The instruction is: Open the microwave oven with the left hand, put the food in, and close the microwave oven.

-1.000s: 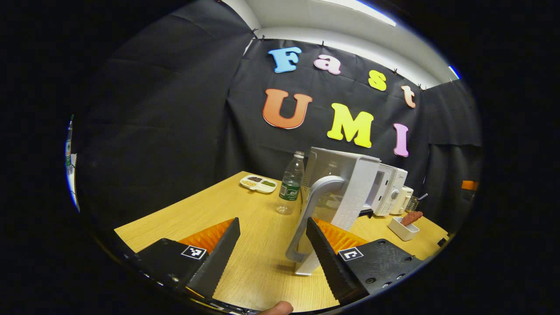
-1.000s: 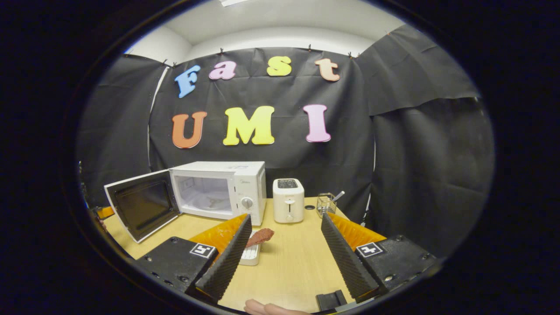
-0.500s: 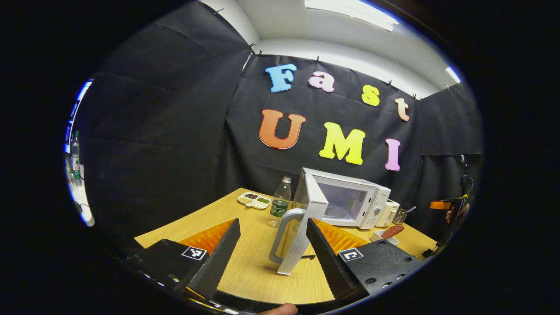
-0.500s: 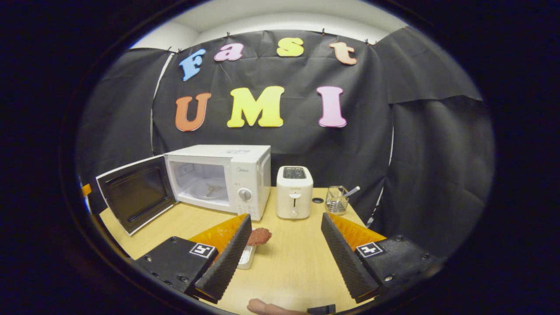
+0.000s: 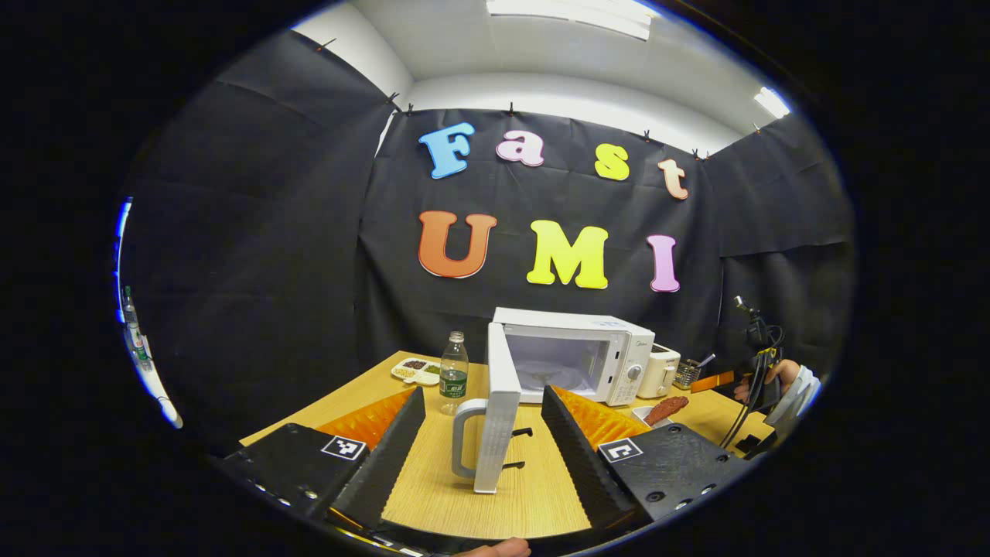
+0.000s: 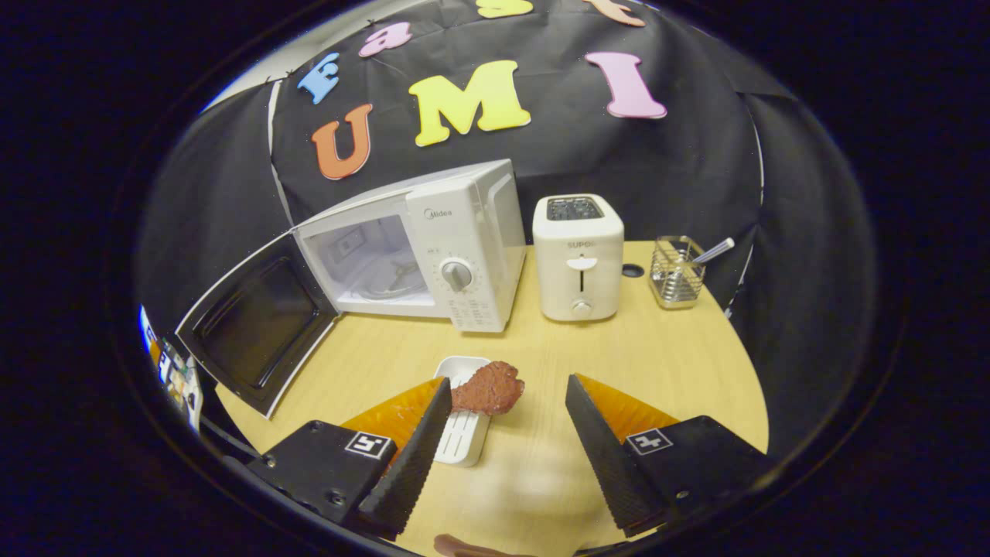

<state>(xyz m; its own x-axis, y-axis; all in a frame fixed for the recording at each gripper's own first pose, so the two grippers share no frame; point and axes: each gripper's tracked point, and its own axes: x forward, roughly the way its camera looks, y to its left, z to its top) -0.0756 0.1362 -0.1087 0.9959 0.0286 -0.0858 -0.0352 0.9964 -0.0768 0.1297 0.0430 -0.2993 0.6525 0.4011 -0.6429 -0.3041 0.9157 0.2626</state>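
**Right gripper view: drumstick in its dish, microwave standing open**

Right gripper view looks down on the wooden bench [image 6: 657, 348], where a reddish-brown chicken drumstick [image 6: 487, 389] lies with its meaty end overhanging the rim of a small white ribbed dish [image 6: 462, 433]. The right gripper [image 6: 506, 445] hovers over it, jaws spread wide and holding nothing; the dish sits just beside the left-hand finger. Behind it stands the white microwave oven [image 6: 456, 247], its dark-windowed door [image 6: 259, 329] swung fully out to the left, cavity pale and bare. A white toaster [image 6: 578, 257] stands just right of it, then a wire utensil holder [image 6: 676, 272].

In the left gripper view, the left gripper [image 5: 479, 456] also has its jaws released, the door's handle [image 5: 464, 437] edge-on between them, untouched. A water bottle [image 5: 453, 374] stands beyond.
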